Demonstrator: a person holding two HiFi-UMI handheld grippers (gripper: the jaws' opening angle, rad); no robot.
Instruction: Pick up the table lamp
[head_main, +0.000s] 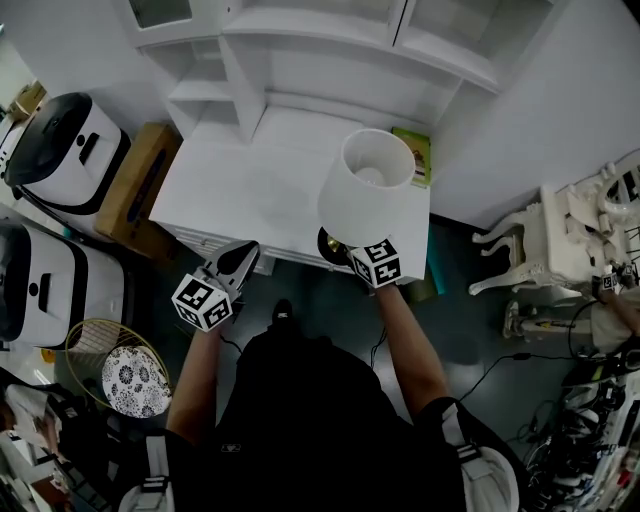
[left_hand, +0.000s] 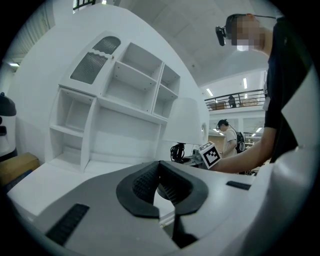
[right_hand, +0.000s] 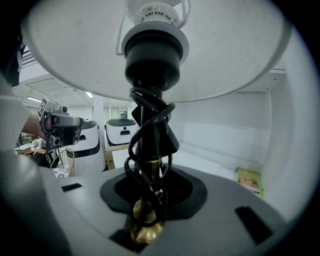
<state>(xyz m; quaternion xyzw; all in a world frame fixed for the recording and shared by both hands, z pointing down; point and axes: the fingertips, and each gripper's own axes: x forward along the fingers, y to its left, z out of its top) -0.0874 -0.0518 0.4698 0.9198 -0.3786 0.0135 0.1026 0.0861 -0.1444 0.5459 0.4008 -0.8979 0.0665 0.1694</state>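
R tongs (right_hand: 150, 186) are clamped partway closed on the table lamp (head_main: 366, 188), w/ the pads on its brass stem (right_hand: 152, 169), low down, where the black cord (right_hand: 146, 122) is wound round it. From that cam I look straight up the stem to the black socket and under the white shade (right_hand: 227, 60). From my head cam the lamp stands about upright at the front R part of the white desk (head_main: 250, 190), w/ the shade over the desk edge and the dark base just showing below it, by my R tongs (head_main: 352, 252). Can't tell if the base is touching the desktop. L tongs (left_hand: 160, 167) are closed tip to tip w/ nothing in them, pointing at the desk's shelf unit (left_hand: 127, 95). They sit at the desk's front edge, L of the lamp and apart from it (head_main: 238, 260). A green book (head_main: 413, 156) lies at the desk's back R corner, near the shade. A cardboard box (head_main: 140, 182) is beside the desk's L end, and a wire basket (head_main: 92, 345) is on the floor by my L arm.
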